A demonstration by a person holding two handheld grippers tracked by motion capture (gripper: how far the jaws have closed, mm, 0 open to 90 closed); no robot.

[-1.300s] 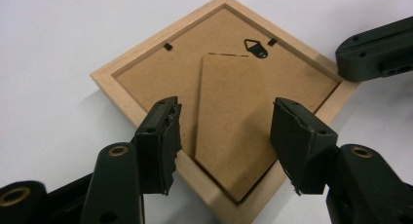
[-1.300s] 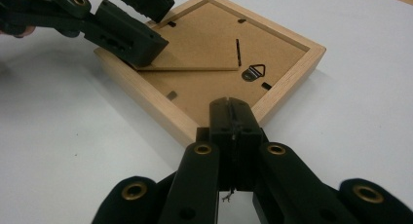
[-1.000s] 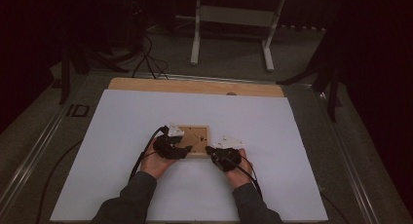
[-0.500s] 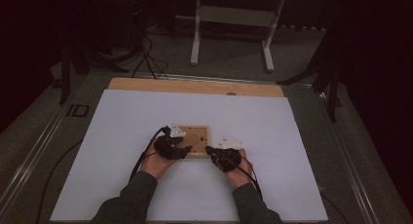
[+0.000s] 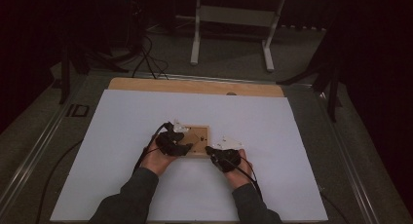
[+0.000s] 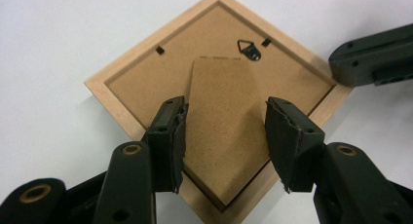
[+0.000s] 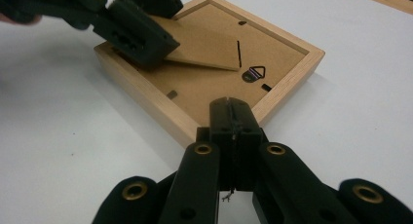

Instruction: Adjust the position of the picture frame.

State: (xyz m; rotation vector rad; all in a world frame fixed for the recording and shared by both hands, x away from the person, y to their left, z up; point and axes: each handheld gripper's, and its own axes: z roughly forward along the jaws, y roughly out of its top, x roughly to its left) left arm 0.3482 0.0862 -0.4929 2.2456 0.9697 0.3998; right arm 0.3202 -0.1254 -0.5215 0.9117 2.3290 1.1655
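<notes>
The left hand-held gripper (image 6: 226, 136) has just been closing, its jaws half open astride the frame's stiff, thin easel flap (image 6: 221, 131). The right hand-held gripper (image 7: 233, 118), fully closed, pins the light wooden picture frame (image 7: 297, 48) at its nearest rim. The flap is best pinched by its free side edges.

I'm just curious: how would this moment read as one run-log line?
frame: face down | stand flap: raised, between left gripper jaws, just closing | right gripper: shut, at frame edge

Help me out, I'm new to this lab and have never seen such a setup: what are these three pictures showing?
A person holds a two-jaw gripper in each hand. One camera looks down from above the table; the other two ride on the grippers. A wooden picture frame lies face down on the white surface. The left gripper has just been closing its jaws around the frame's cardboard stand, lifted off the back, not yet squeezing it. The right gripper is shut, its tips at the frame's edge.
</notes>
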